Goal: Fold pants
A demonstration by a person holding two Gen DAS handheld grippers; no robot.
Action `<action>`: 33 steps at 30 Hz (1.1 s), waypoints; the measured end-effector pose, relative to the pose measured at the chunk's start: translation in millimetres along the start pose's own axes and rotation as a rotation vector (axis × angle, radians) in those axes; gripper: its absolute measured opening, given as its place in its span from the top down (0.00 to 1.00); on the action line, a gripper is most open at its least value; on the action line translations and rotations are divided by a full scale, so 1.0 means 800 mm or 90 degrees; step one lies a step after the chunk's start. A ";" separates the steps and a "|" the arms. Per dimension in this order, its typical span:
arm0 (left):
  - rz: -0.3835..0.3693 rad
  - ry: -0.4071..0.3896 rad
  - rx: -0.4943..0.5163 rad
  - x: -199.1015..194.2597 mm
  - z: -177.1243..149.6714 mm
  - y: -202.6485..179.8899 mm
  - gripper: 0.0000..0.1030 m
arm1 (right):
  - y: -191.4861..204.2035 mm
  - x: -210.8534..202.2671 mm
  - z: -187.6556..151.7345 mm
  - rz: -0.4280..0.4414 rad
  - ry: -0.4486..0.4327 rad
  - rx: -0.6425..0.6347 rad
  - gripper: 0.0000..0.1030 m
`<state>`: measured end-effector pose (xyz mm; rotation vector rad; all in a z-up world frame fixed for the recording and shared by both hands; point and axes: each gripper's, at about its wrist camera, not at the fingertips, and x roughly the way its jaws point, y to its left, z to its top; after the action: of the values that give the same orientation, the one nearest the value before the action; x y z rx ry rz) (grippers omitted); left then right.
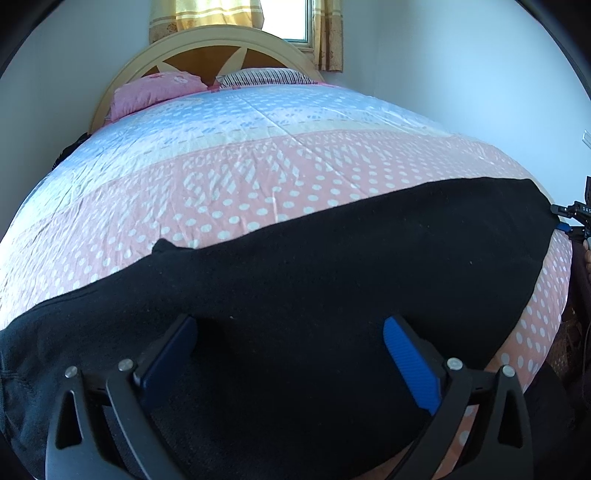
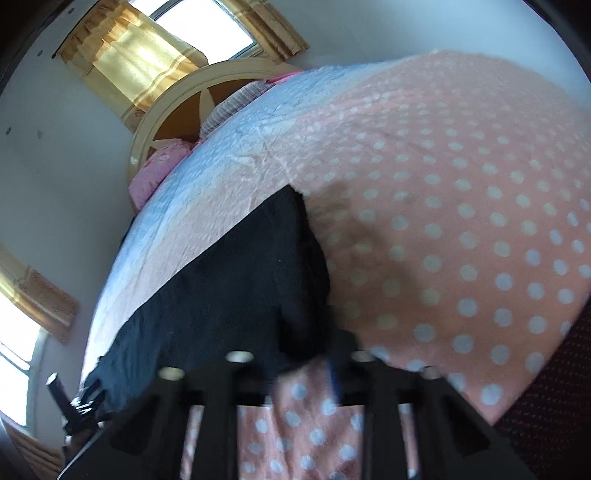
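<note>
Black pants lie stretched flat across the near part of the bed, left to right. My left gripper hovers open and wide over the pants' near edge, its blue pads apart with only cloth beneath them. My right gripper sits at the pants' right end, at the bed's edge. In the blurred right wrist view its fingers stand close together on the end hem of the pants. My left gripper shows at the garment's far end.
The bedspread is pink with white dots, pale blue further back. Two pillows lie by the curved wooden headboard. White walls close in on both sides. A curtained window is behind. Dark floor borders the bed.
</note>
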<state>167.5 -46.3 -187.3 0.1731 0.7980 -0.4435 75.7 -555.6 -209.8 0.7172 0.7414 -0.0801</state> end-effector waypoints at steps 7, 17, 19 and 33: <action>-0.002 0.000 -0.002 0.000 0.001 0.001 0.00 | 0.008 0.000 0.002 -0.007 -0.019 -0.008 0.87; -0.021 -0.040 -0.053 -0.015 -0.003 0.012 0.00 | 0.147 -0.044 -0.002 -0.044 -0.106 -0.222 0.87; -0.034 -0.056 -0.071 -0.021 -0.006 0.013 0.00 | 0.192 -0.042 -0.013 -0.037 -0.108 -0.286 0.87; -0.130 -0.068 -0.067 -0.037 0.004 -0.014 0.00 | 0.299 0.094 -0.136 -0.009 0.107 -0.537 0.69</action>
<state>146.9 -47.8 -163.6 -0.0301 0.7352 -0.5970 141.2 -292.4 -178.1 -0.0889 0.8503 0.2729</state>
